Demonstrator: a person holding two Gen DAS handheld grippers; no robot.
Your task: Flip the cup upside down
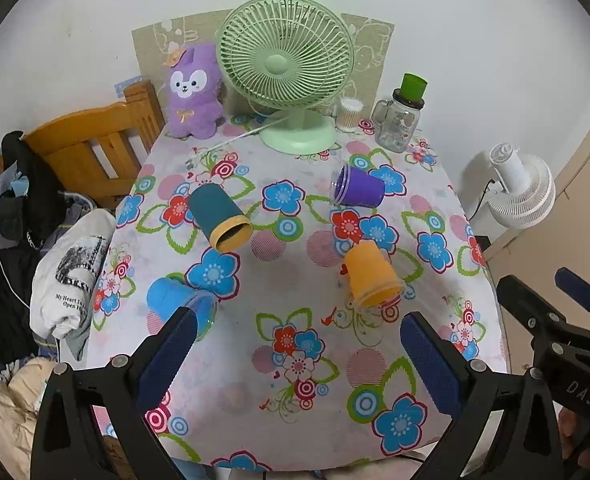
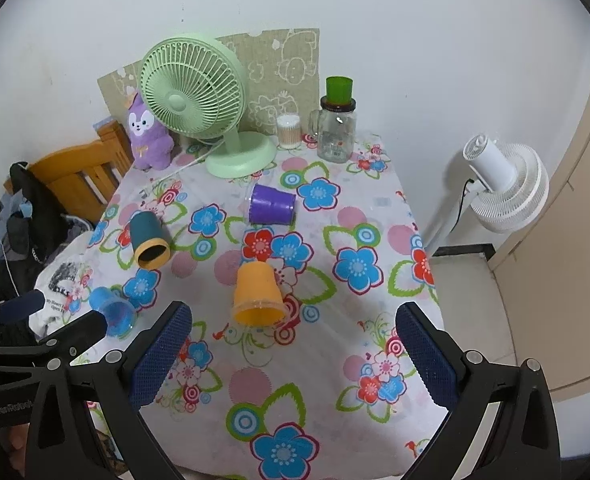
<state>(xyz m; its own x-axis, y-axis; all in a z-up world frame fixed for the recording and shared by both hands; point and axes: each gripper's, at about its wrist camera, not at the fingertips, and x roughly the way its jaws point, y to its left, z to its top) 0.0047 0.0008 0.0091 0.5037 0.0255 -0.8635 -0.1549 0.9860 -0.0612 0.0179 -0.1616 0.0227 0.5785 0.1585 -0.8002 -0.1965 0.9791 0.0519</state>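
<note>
Several cups lie on their sides on the flowered tablecloth (image 1: 295,380). An orange cup (image 1: 371,276) (image 2: 257,294) lies in the middle, mouth toward me. A teal cup with a yellow rim (image 1: 219,216) (image 2: 149,240) lies to the left. A blue cup (image 1: 179,304) (image 2: 113,312) lies near the left edge. A purple cup (image 1: 359,190) (image 2: 273,205) lies further back. My left gripper (image 1: 295,328) is open and empty, above the near table, the blue cup just past its left finger. My right gripper (image 2: 295,320) is open and empty, with the orange cup just beyond it.
A green desk fan (image 1: 287,68), a purple plush toy (image 1: 194,92), a jar of cotton swabs (image 1: 349,114) and a glass jar with a green cup on top (image 1: 401,120) stand at the back. A wooden chair (image 1: 95,148) with clothes is left; a white fan (image 1: 523,192) is right.
</note>
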